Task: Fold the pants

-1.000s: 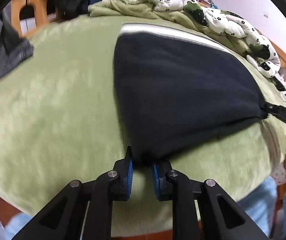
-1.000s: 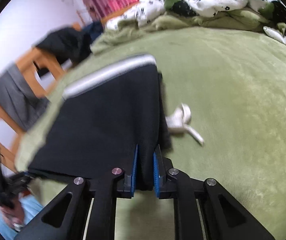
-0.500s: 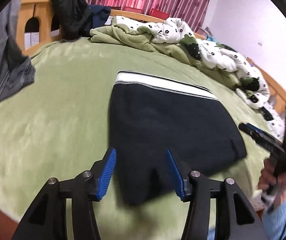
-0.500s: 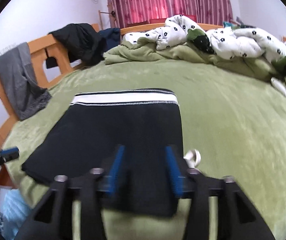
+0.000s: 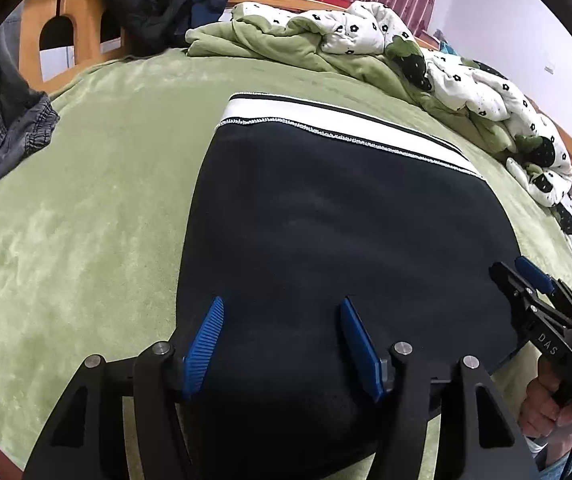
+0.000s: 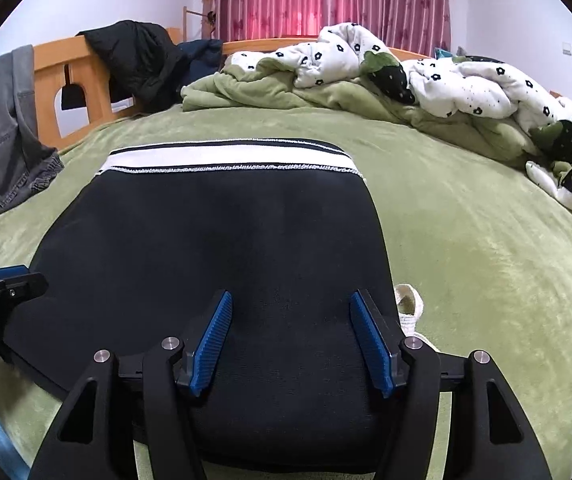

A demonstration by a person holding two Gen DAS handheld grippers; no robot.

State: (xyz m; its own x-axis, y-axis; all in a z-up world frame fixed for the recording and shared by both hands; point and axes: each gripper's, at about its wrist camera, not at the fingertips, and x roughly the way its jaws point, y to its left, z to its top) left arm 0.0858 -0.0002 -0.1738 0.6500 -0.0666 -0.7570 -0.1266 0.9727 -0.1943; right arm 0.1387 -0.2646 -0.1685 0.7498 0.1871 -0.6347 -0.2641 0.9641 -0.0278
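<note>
Black folded pants [image 5: 338, 240], white waistband at the far edge, lie flat on the green bed [image 5: 77, 216] right ahead of both tools. The left hand-held gripper [image 5: 281, 344] has just been spreading its blue pads, gaping over the near hem, gripping nothing. The right hand-held gripper [image 6: 290, 340] likewise has just been opening, empty, with the white drawstring [image 6: 410, 308] just right of it.
</note>
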